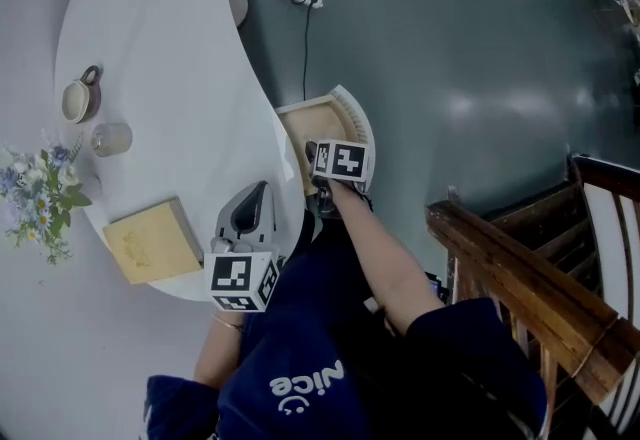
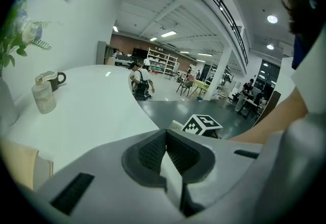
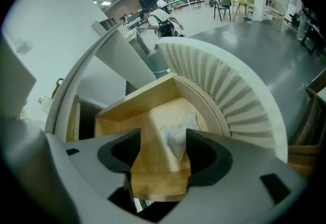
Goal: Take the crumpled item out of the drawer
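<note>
Right gripper (image 3: 162,159): jaws spread wide, aimed down into the open drawer (image 3: 136,96). A crumpled white wad (image 3: 177,137) lies on the drawer floor by the curved front. It's likely light, soft and squashable, so pinch the bulky middle. Left gripper (image 2: 166,152): pressed together, empty.

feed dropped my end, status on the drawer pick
Right hand-held gripper open over the open drawer, crumpled item lined up between jaws, ungripped. Left hand-held gripper shut, empty. Nothing blocking.
</note>
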